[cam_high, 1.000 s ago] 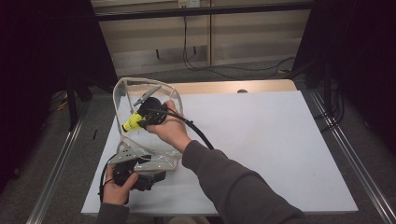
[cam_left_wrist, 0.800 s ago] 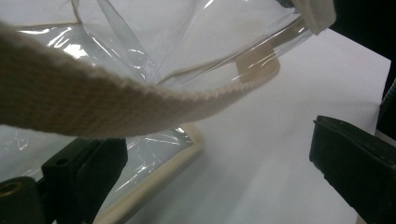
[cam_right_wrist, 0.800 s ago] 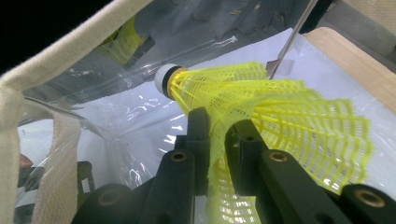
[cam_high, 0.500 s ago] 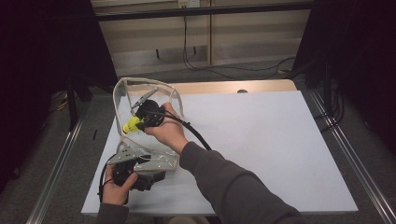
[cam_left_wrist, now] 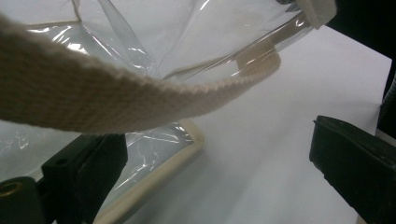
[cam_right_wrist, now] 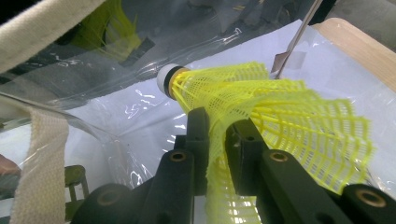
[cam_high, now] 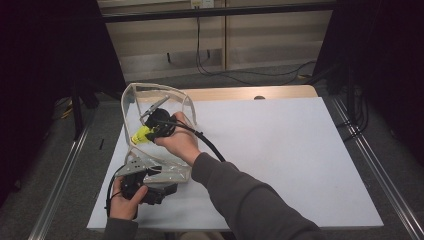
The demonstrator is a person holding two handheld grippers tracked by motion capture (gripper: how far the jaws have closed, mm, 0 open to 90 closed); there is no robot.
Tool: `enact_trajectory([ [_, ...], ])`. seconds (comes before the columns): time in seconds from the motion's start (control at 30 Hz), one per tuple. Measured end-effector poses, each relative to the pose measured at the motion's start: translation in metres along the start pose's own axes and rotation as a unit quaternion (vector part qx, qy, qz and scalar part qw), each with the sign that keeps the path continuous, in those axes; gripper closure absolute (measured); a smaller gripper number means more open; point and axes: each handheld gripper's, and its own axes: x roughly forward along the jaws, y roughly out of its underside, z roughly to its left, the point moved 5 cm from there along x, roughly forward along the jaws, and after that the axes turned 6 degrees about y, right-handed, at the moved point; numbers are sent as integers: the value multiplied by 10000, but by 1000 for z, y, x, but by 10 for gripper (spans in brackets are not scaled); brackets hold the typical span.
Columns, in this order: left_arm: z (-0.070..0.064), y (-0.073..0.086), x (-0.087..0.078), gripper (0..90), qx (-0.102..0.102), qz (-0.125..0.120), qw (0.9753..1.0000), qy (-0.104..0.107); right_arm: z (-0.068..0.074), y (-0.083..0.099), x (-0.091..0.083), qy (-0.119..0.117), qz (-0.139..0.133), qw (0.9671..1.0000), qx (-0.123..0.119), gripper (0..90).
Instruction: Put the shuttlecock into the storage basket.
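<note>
The right gripper (cam_right_wrist: 215, 135) has its jaws closed tight on the net skirt of a yellow plastic shuttlecock (cam_right_wrist: 261, 112), which is squeezed flat between them. The white cork end points away from the gripper, into a clear plastic bag (cam_high: 159, 100) with beige webbing trim that stands near the table's (cam_high: 300, 150) left edge. The left gripper (cam_high: 150, 187) is at the near end of the bag. Its jaws are wide apart, and the beige strap (cam_left_wrist: 116, 93) hangs above them, not held.
</note>
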Motion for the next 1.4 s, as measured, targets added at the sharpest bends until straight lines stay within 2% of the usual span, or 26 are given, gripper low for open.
enact_trajectory([
  [1.1,0,0,0,42,-7,19,10000,4,2,4,8,-19,64,9999,77,801],
  [1.4,0,1,-1,42,-13,14,10000,5,6,7,14,22,166,9999,-31,797],
])
